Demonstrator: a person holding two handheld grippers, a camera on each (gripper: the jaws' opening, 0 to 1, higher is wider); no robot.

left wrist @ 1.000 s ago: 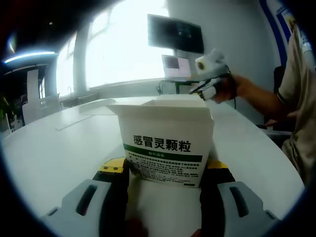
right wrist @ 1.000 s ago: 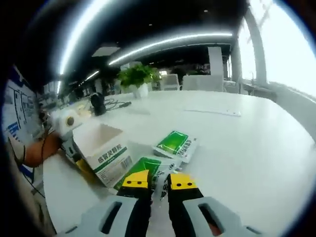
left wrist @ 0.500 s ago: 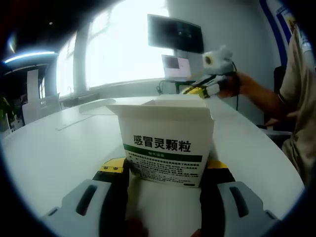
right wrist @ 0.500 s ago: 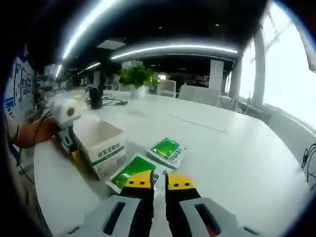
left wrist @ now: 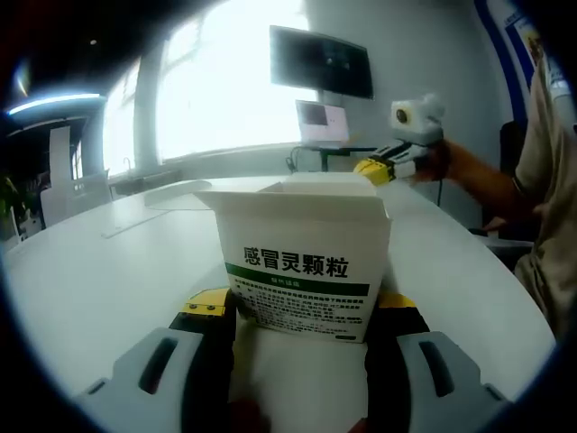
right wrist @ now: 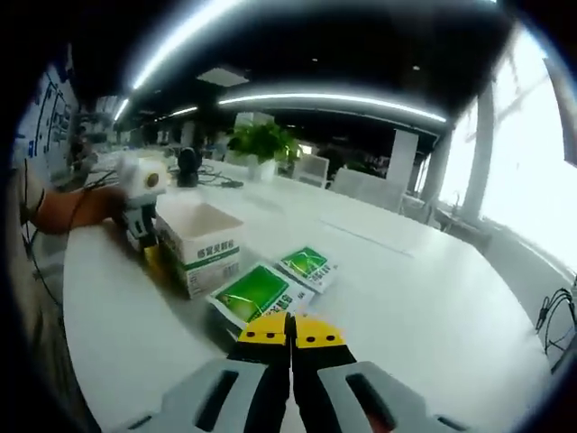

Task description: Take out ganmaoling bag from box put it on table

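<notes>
On the left, the left tongs point(left wrist: 302, 311) grip the white medicine box point(left wrist: 302, 257) by its sides, holding it upright on the white tabletop point(left wrist: 99, 271) with its top flaps open. In the right gripper view the same box point(right wrist: 203, 257) stands near the tabletop's point(right wrist: 433, 307) left side, with a hand point(right wrist: 86, 207) and the left tongs point(right wrist: 144, 239) against its far side. Just to the right of the box lie two green-and-white bags: the larger bag point(right wrist: 255, 293) close beside it, the smaller bag point(right wrist: 306, 266) touching or slightly overlapping the larger one's far edge. Further right, the right tongs point(right wrist: 290, 332) hover above the tabletop with their yellow tips pressed together and nothing between them; in the left gripper view they point(left wrist: 379, 167) hang in the air beyond the box.

With bags already lying out, this looks like the pause after a placement. Whether the box holds more cannot be told. If it does, the right tongs would need to spread, swing back over the opening and dip inside.
</notes>
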